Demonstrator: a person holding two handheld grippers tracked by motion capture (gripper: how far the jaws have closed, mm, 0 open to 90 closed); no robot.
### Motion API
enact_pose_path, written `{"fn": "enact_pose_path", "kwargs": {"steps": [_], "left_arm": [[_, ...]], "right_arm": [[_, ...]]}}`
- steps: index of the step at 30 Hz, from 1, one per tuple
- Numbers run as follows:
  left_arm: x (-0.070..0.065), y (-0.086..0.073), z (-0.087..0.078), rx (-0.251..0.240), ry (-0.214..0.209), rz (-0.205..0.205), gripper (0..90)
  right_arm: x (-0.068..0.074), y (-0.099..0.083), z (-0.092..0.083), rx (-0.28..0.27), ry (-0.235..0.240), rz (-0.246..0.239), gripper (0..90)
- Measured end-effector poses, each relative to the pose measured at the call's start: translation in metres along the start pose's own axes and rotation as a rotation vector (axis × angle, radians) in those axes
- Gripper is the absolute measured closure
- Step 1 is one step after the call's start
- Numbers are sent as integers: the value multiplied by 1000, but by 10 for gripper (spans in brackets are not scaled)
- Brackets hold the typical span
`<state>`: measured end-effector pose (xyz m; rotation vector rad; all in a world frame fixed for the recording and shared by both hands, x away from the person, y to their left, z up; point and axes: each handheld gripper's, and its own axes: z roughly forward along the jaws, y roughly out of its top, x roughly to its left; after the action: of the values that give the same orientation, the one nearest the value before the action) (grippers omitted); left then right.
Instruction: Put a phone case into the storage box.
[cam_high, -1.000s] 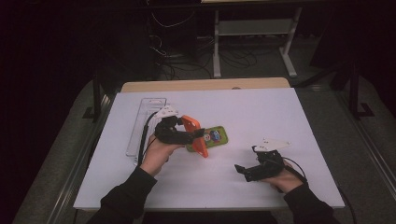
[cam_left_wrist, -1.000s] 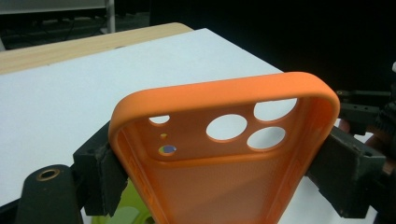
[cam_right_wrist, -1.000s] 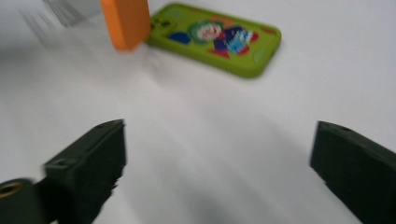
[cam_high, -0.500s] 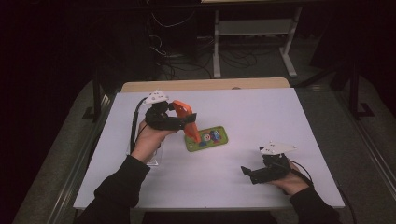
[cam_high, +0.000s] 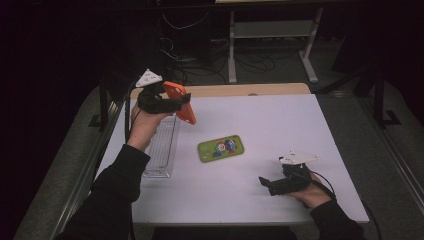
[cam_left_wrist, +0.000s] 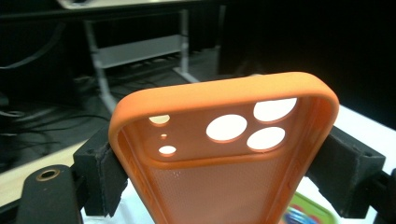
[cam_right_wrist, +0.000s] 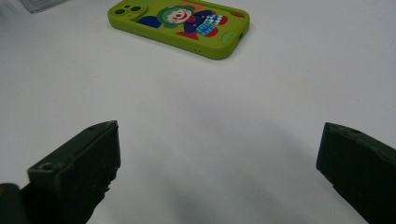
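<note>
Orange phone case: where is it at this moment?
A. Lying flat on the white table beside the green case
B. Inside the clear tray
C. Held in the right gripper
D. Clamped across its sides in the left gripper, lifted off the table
D: the left gripper view shows the orange phone case pinched by its sides between the jaws of the left gripper, and the high view shows it raised above the white table.

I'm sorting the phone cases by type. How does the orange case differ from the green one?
The orange case is plain and clamped in the left gripper, off the table; the green case carries a clown picture and lies flat on the table, ungripped. Orange shows its hollow inside; green shows its back. Both have camera cutouts.
</note>
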<state>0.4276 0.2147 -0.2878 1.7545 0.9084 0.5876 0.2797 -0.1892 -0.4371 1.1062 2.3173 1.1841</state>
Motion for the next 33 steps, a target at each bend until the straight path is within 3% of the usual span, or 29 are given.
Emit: {"fn": "enact_pose_path", "kwargs": {"steps": [6,12,18,24,27,30,33], "left_arm": [[28,5,5,-4,126,-8,154],[43,1,19,3,236,-35,152],[55,-10,36,68,333,-65,151],[62,-23,51,120,382,-95,150],[64,-30,58,149,414,-88,148],[67,-39,63,159,429,-118,147],[69,-47,67,184,445,-119,147]], "right_arm": [[-1,0,-1,-1,-3,9,0],[-3,0,-1,-9,-4,14,0],[-4,0,-2,-7,-4,28,0],[-4,-1,-3,-16,-3,29,0],[-5,-1,-4,-19,-1,29,0],[-5,-1,-4,-20,-1,32,0],[-5,-1,-5,-22,-1,34,0]]}}
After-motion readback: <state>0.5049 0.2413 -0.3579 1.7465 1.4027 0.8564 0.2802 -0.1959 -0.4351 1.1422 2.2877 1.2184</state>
